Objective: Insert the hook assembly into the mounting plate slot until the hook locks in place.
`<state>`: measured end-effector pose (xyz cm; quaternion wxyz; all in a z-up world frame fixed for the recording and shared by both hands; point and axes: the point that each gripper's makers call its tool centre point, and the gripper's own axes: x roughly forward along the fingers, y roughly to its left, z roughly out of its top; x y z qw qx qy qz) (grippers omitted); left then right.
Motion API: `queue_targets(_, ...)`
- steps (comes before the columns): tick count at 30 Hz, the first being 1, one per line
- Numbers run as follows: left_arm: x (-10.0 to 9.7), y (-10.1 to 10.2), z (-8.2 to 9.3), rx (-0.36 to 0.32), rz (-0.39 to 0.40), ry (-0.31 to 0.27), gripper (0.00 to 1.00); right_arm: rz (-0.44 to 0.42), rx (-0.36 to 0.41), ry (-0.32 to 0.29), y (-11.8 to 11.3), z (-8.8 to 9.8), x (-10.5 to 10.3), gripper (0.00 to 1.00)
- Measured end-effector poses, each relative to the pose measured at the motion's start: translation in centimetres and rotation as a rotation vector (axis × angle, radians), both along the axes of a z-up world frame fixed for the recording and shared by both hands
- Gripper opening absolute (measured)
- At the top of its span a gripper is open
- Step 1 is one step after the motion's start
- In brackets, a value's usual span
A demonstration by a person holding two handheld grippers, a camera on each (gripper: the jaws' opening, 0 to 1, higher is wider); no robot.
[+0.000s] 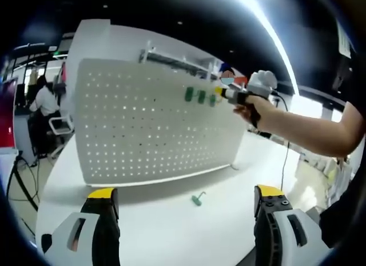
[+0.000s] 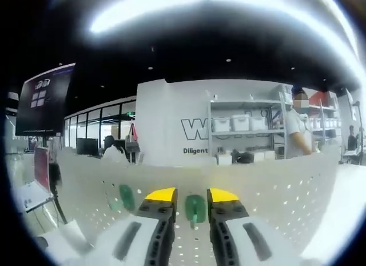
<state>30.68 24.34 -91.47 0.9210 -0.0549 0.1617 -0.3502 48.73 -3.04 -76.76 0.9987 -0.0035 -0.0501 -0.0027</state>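
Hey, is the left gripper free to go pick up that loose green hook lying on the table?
Probably yes. The left gripper is open and holds nothing, and the green hook lies on bare white table ahead of it, in front of the pegboard, nothing between.

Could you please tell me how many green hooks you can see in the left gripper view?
4: three hooks on the pegboard near its top, at and; one hook lying on the table. Others may be hidden.

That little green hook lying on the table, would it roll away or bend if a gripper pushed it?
The green hook looks small and probably light, so a push would likely slide it across the smooth white table. Its bent shape probably stops rolling. It seems rigid, though too small to be sure.
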Motion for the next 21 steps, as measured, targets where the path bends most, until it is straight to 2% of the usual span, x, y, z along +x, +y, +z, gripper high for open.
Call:
queue_targets(3, -0.1, 0.2, -0.1, 0.031, -0.003, -0.011, 1.00, 0.007, -0.016, 0.006, -0.1, 0.4, -0.6, 0.19)
queue_targets(5, -0.3, 0.4, -0.2, 0.032, -0.001, -0.009, 1.00, 0.022, 0.029, 0.000, -0.2, 0.7, -1.1, 0.19)
queue_targets(11, -0.8, 0.7, -0.6, 0.051, -0.002, -0.008, 1.00, 0.046, -0.001, 0.009, -0.2, 0.7, -3.1, 0.22)
queue_targets(16, -0.8, 1.0, -0.7, 0.079, 0.004, -0.010, 1.00, 0.105, -0.019, 0.062, 0.8, -1.5, -5.4, 0.24)
queue_targets(19, -0.9, 1.1, -1.1, 0.094, 0.003, 0.005, 1.00, 0.130, -0.046, 0.105, 1.2, -3.3, -6.8, 0.25)
queue_targets(21, -1.0, 1.5, -1.7, 0.116, 0.009, 0.021, 1.00, 0.141, -0.032, 0.137, 1.1, -4.7, -7.8, 0.27)
